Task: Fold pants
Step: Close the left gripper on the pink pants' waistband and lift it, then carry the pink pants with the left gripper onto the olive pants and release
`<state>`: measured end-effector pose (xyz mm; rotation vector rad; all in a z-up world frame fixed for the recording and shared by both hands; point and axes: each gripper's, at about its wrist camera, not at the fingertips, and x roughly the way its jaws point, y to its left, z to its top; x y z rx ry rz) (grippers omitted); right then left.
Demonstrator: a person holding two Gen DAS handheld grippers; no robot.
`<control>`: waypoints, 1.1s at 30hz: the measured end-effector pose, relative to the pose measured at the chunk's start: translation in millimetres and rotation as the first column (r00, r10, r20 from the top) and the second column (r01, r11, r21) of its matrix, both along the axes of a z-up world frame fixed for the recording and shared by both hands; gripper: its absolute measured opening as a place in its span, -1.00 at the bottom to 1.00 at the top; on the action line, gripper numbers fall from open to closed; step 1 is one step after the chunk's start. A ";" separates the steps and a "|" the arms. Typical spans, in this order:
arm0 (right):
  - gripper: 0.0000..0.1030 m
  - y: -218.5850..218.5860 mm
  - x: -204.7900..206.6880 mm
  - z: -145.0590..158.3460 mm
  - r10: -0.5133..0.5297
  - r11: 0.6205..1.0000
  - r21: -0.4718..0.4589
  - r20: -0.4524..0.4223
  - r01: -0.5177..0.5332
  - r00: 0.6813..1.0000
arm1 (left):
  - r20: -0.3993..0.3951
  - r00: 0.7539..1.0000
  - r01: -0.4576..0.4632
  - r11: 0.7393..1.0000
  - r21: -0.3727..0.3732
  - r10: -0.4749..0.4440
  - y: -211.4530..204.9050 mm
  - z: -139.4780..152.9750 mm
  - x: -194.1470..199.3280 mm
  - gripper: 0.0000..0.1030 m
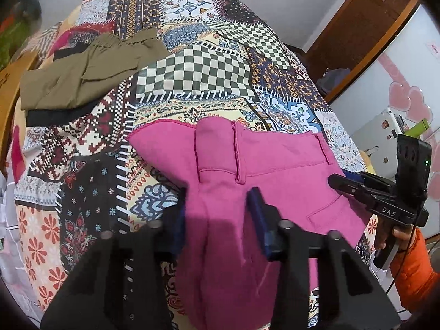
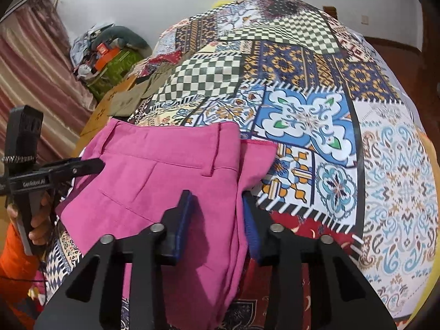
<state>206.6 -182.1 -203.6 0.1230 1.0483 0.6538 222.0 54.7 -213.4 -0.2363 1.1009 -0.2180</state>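
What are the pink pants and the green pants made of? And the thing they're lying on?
The pink pants look like thick, matte woven cloth, maybe cotton twill: stitched seams and belt loops show, no shine. The olive pants seem thinner and softer; their waistband is gathered into small puckers. The patchwork-print cover looks like smooth printed fabric with a slight sheen. The exact fibres cannot be told.

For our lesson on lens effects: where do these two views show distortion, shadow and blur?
Left wrist view: the patchwork bedspread bulges like a dome, corners go black, the left gripper shadows the pink trousers, and the folded olive garment looks soft. Right wrist view: same bulge, and a shadow lies beside the right gripper.
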 end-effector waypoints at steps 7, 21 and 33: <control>-0.76 4.8 -1.9 21.1 0.004 1.000 -0.025 0.099 -0.002 0.995 | 0.058 0.998 0.007 0.998 0.062 -0.010 -4.7 17.8 -1.8 -0.60; -0.78 65.2 32.7 101.9 0.038 0.999 0.019 0.326 -0.047 0.945 | 0.317 0.947 -0.109 0.982 0.154 0.055 48.4 105.8 17.3 -0.66; -0.78 154.3 82.6 128.4 0.099 0.991 0.045 0.386 -0.126 0.917 | 0.333 0.926 -0.251 0.950 0.187 0.179 142.8 116.2 72.7 -0.66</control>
